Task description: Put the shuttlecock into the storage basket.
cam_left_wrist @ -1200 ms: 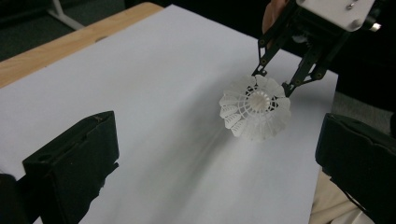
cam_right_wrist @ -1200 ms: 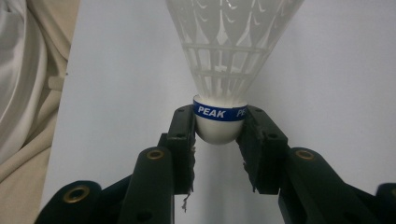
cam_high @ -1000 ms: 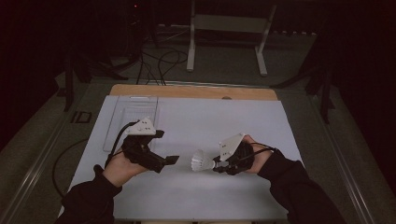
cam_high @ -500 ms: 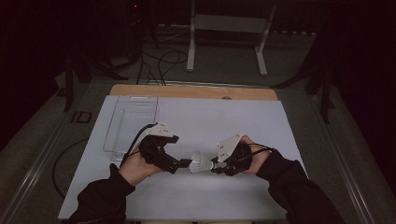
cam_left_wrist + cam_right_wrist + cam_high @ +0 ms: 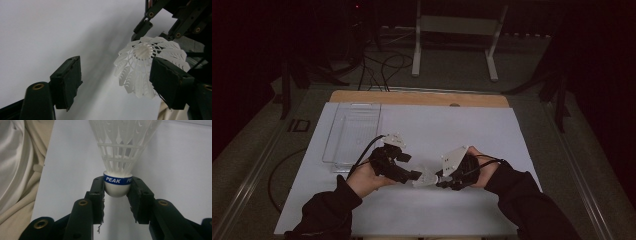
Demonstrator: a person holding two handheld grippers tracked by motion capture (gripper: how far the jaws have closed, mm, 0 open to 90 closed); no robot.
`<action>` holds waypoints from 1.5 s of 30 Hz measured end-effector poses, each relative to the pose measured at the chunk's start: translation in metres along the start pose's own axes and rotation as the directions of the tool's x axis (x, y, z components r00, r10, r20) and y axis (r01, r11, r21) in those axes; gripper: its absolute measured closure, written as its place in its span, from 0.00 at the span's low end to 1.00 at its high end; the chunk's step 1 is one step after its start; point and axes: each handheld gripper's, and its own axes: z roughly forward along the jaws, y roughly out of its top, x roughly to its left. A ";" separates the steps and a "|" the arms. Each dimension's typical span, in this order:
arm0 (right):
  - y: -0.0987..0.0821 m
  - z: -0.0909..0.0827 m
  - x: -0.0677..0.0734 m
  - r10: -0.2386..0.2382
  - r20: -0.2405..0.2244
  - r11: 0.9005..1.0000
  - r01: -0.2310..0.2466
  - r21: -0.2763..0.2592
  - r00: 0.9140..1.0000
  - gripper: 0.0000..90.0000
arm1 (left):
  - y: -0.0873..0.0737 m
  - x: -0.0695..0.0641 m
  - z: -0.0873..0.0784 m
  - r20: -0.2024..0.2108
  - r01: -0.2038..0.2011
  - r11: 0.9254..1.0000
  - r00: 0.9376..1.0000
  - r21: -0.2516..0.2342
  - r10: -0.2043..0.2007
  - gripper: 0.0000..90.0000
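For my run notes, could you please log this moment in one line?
right tool: shut on shuttlecock | left tool: open, closing around its skirt | tray: behind

White plastic shuttlecock [image 5: 120, 147], matt skirt

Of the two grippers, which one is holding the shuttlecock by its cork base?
The right gripper: its jaws clamp the shuttlecock at the cork. The left gripper has been closing, its pads not pressing the skirt.

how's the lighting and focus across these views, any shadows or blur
High view: dim, room black around the lit white table sheet, detail soft. Left gripper view: a broad grey shadow crosses the sheet beside the shuttlecock, whose skirt is sharp while the near jaws are slightly soft. Right gripper view: evenly lit, the blue band on the cork crisp, the skirt top washed out, the cloth at the left edge blurred.
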 end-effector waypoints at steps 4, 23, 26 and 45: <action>0.001 0.000 0.000 -0.003 -0.011 1.000 0.003 -0.004 1.000 0.74 | 0.001 -0.001 0.005 0.015 -0.003 1.000 1.000 0.021 0.003 0.39; -0.001 0.006 -0.001 -0.008 -0.057 1.000 0.008 -0.009 0.998 0.74 | 0.004 -0.003 0.016 0.147 -0.047 0.996 0.989 0.073 0.036 0.86; -0.002 0.007 -0.001 -0.005 -0.072 1.000 0.005 -0.011 0.997 0.74 | 0.004 -0.002 0.017 0.145 -0.060 0.995 0.988 0.074 0.049 0.95; -0.007 0.013 0.001 0.148 0.079 0.987 -0.152 0.052 0.986 0.17 | 0.006 -0.004 0.004 0.111 -0.110 0.993 0.988 0.046 0.105 1.00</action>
